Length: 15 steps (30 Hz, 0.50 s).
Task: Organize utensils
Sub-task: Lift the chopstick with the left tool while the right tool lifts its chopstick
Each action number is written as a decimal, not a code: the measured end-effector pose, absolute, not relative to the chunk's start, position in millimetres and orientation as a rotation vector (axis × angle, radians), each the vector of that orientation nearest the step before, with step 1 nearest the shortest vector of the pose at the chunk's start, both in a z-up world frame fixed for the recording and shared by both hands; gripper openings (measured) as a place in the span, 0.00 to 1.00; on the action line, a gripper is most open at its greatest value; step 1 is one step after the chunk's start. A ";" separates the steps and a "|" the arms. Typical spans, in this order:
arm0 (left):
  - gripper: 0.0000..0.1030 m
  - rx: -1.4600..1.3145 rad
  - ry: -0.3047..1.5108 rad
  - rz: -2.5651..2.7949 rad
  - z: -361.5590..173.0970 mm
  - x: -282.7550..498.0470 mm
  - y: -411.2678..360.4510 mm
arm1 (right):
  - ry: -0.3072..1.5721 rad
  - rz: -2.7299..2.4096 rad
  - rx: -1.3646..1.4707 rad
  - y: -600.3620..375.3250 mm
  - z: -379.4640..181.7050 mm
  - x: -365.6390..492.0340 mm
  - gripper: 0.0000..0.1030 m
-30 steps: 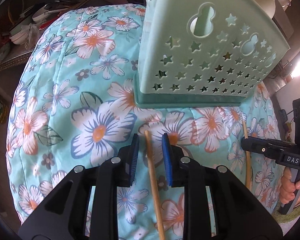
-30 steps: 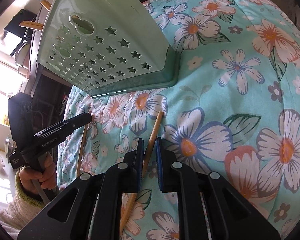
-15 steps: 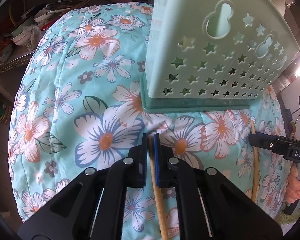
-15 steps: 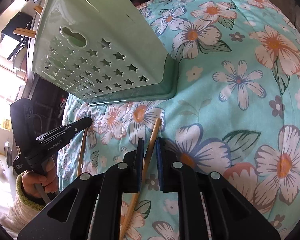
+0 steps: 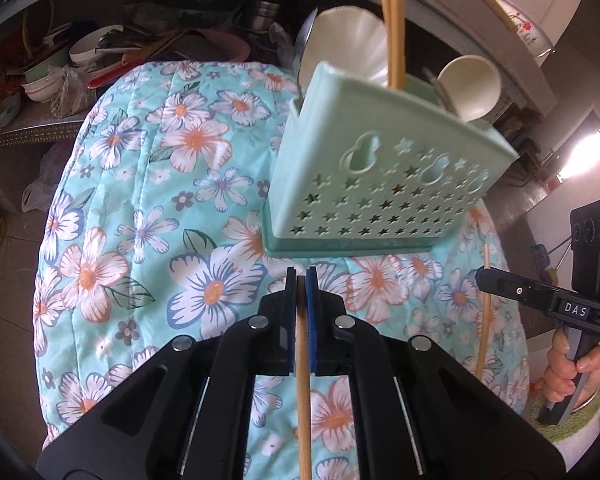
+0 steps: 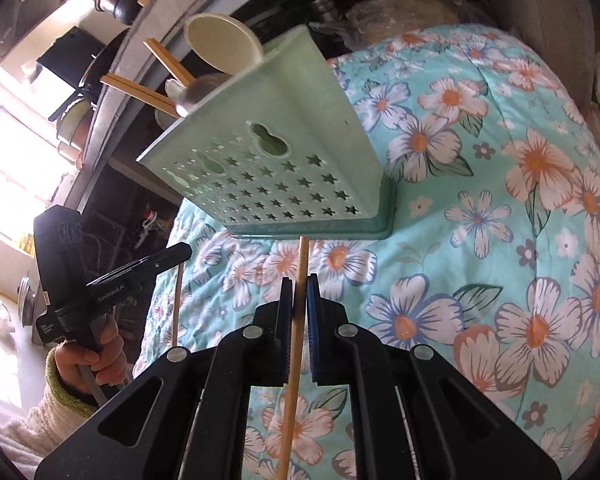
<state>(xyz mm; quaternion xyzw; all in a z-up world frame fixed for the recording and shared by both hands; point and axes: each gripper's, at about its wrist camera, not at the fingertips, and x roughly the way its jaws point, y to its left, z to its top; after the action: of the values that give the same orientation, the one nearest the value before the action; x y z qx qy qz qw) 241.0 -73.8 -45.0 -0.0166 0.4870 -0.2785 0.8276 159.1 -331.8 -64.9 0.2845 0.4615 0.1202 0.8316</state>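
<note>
My left gripper [image 5: 300,277] is shut on a wooden chopstick [image 5: 302,380], held above the floral cloth [image 5: 148,208] just in front of the mint-green utensil holder [image 5: 380,184]. The jaws of my right gripper [image 6: 299,285] are closing, their pads pressing a second chopstick [image 6: 292,360] whose tip points at the holder [image 6: 284,168]. Each wrist view shows the other gripper from the side: the right gripper [image 5: 485,278] and the left gripper [image 6: 186,251], each with its chopstick. The holder carries white spoons [image 5: 340,40] and several chopsticks [image 5: 392,20].
The cloth covers a rounded table. Behind it a shelf [image 5: 60,80] is crowded with bowls, bags and pans. A person's hand [image 5: 572,368] grips the right tool's handle, and a hand in a fleecy sleeve [image 6: 88,356] grips the left one.
The left jaws shut on their chopstick. Both grippers rose, lifting the two chopsticks off the cloth. The holder's top with its spoons came into view.
</note>
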 end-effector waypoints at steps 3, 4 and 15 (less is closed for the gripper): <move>0.04 -0.048 0.981 -0.630 -17.5 228.3 -67.5 | 0.921 0.265 0.548 -327.6 -38.1 149.1 0.06; 0.04 -0.050 0.962 -0.640 -7.5 221.6 -69.1 | 0.903 0.267 0.532 -326.7 -30.3 145.4 0.06; 0.04 -0.116 0.704 -0.728 92.7 189.2 -67.9 | 0.723 0.258 0.460 -334.5 31.2 108.6 0.06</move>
<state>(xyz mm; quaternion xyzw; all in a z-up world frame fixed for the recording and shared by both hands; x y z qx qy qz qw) 189.2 -67.9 92.7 -0.0554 0.3370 -0.3486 0.8728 108.6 -334.5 31.2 0.2225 0.3497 0.1247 0.9015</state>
